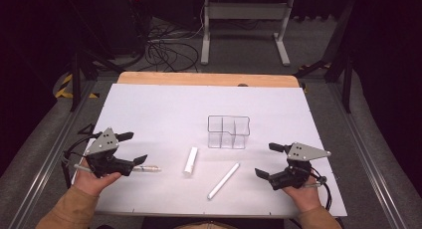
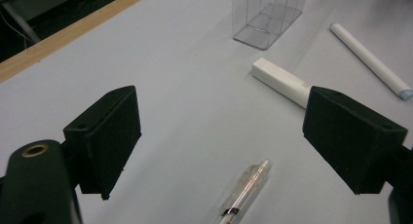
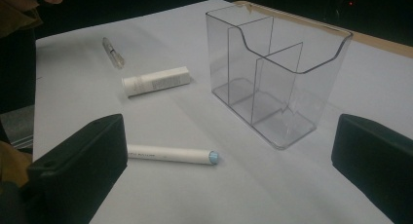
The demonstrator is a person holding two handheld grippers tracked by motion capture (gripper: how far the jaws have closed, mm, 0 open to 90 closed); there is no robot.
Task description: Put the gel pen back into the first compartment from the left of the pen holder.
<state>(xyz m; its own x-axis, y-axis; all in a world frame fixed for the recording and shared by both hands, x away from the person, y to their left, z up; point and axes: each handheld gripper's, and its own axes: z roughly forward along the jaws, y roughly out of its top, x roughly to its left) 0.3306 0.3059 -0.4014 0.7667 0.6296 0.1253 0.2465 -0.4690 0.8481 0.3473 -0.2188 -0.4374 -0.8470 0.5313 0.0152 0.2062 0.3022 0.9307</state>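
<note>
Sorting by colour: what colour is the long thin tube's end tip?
Pale blue on a white tube; the right gripper view shows the tip best.

From the high view you look forward and down over the whole white table (image 1: 164, 102), your hands entering at the bottom. Your left gripper view sits low and close, facing the clear organizer (image 2: 269, 14) across the square white tube (image 2: 280, 80). Your right gripper view faces the same organizer (image 3: 277, 70) and tube (image 3: 156, 81) from the opposite side, nearer.
</note>
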